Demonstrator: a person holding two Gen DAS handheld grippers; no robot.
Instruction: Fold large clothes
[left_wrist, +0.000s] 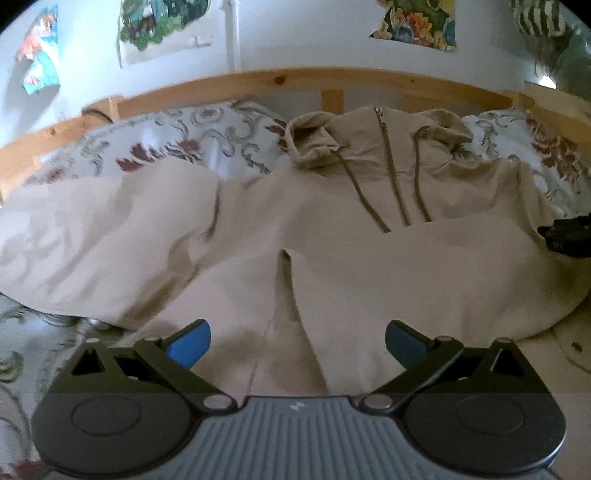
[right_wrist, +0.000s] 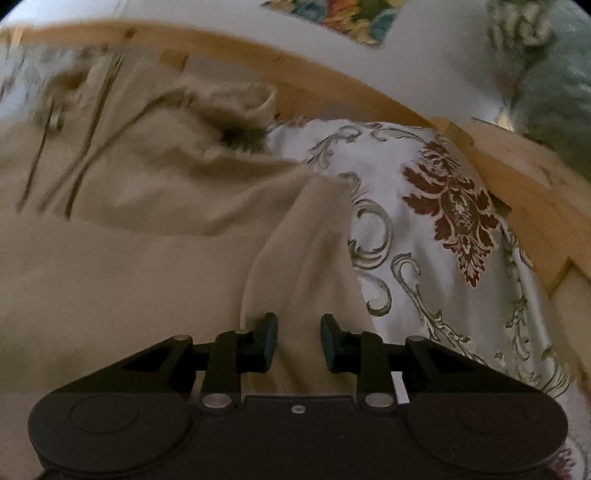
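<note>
Hoodie (right_wrist: 110, 258) left half blurred; drawstrings (right_wrist: 85, 155) smeared.

A pale wooden bed frame (left_wrist: 280, 79) curves behind a white bedspread (right_wrist: 424, 229) patterned with grey scrolls and dark red flowers, below a white wall (left_wrist: 295, 33) hung with colourful floral pictures (left_wrist: 417, 22).
</note>
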